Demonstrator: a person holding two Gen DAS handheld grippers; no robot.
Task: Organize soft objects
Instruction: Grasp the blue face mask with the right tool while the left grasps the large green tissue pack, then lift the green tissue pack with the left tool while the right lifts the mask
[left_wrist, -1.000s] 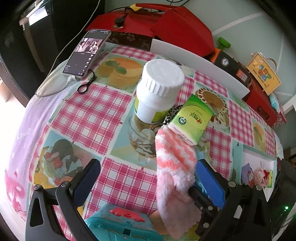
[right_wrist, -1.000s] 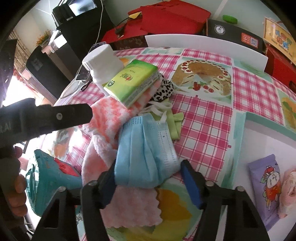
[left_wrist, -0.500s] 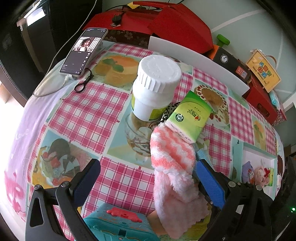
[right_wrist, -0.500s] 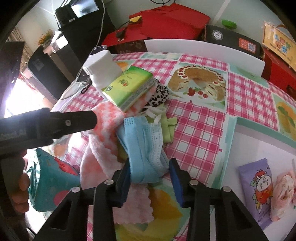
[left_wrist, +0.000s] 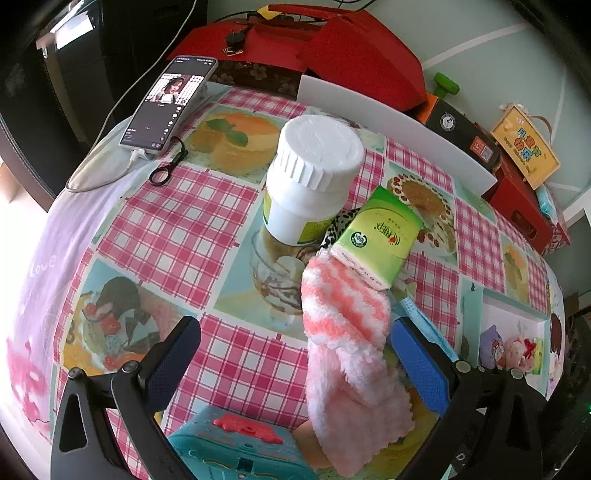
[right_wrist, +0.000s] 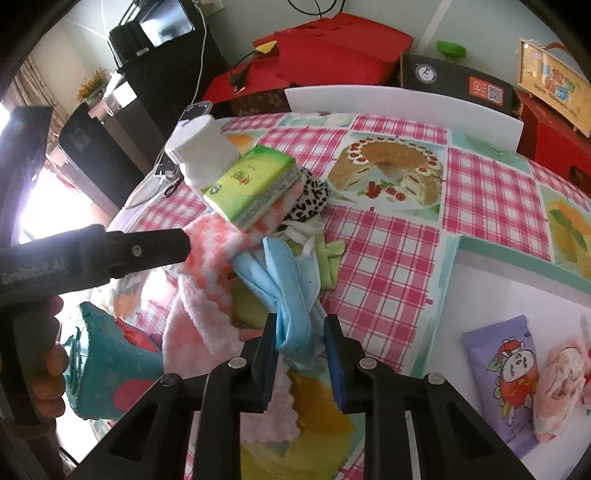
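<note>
My right gripper (right_wrist: 300, 343) is shut on a light blue face mask (right_wrist: 291, 291), bunched between its pads and lifted a little off the table. The mask's edge also shows in the left wrist view (left_wrist: 424, 325). A pink and white fluffy sock (left_wrist: 343, 317) lies over a pink cloth (left_wrist: 354, 398), under a green tissue pack (left_wrist: 380, 240); these show in the right wrist view as sock (right_wrist: 214, 243) and pack (right_wrist: 251, 184). A leopard-print cloth (right_wrist: 310, 199) and a green cloth (right_wrist: 328, 262) lie beside them. My left gripper (left_wrist: 295, 365) is open and empty, around the pink cloth.
A white bottle (left_wrist: 314, 177) stands behind the pile. A teal toy (left_wrist: 236, 450) sits at the near edge. A phone (left_wrist: 170, 103) lies far left. A white tray (right_wrist: 517, 314) at the right holds a purple packet (right_wrist: 506, 373) and a pink plush (right_wrist: 561, 387). Red boxes (left_wrist: 332, 44) stand behind the table.
My right gripper has closed on the blue mask and pulled it back, bunching it up. My left gripper has stayed open and hardly moved.
</note>
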